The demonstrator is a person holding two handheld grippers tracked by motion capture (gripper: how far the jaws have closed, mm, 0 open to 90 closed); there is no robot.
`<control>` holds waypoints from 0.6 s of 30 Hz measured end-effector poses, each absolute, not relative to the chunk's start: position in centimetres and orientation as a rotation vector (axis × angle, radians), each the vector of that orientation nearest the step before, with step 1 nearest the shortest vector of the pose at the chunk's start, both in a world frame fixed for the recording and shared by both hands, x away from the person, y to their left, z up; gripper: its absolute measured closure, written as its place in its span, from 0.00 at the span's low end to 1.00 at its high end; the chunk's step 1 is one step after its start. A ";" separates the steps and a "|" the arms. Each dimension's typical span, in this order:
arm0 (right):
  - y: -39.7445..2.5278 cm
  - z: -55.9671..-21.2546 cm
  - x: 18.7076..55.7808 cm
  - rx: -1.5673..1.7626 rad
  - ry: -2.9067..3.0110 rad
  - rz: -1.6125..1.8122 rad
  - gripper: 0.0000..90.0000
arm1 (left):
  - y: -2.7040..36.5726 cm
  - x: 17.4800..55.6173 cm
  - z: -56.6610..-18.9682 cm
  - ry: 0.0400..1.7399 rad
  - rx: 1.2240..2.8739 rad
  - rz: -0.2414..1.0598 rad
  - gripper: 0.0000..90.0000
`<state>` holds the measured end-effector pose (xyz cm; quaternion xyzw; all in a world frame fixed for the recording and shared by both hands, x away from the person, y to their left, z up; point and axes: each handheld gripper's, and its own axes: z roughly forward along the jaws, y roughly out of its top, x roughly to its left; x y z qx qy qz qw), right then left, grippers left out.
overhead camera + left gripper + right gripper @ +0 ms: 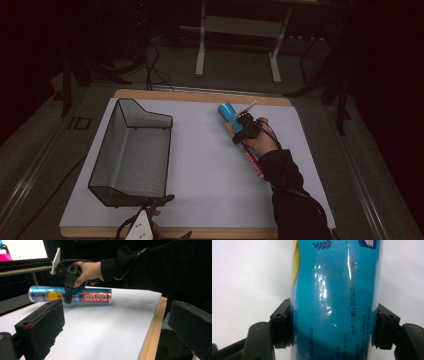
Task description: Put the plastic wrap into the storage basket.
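A roll of plastic food wrap (239,137) in a blue and red tube lies on the white mat, right of centre. My right gripper (241,129) reaches down across its blue end. In the right gripper view both pads (283,326) press against the sides of the tube (334,290). The left gripper view shows the roll (85,297) lying flat with the right gripper (68,293) straddling it. My left gripper (172,216) hovers at the table's front edge, open, its jaws (115,322) wide apart with nothing between them.
A black wire mesh basket (107,145) stands on the left half of the mat, its low end near my left gripper. The white mat (210,170) lies on a wooden board (200,232). A lit monitor (22,250) and a metal stand (240,30) are beyond the table.
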<state>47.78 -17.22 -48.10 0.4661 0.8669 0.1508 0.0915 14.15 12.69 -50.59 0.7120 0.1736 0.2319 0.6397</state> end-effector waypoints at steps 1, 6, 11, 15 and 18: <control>-17.2 -47.8 47.7 1.385 2.566 0.484 0.35 | 12.7 14.1 -50.6 0.394 1.627 0.530 0.01; -16.8 -46.1 46.9 1.345 2.527 0.612 0.35 | 12.6 14.1 -50.6 0.394 1.626 0.533 0.01; -15.7 -43.6 45.8 1.270 2.499 0.715 0.35 | 12.6 14.2 -50.6 0.393 1.629 0.536 0.01; -14.9 -42.3 45.4 1.243 2.498 0.765 0.35 | 12.5 14.1 -50.6 0.386 1.635 0.539 0.01; -13.7 -40.8 44.6 1.216 2.495 0.862 0.35 | 12.6 14.1 -50.6 0.387 1.632 0.542 0.01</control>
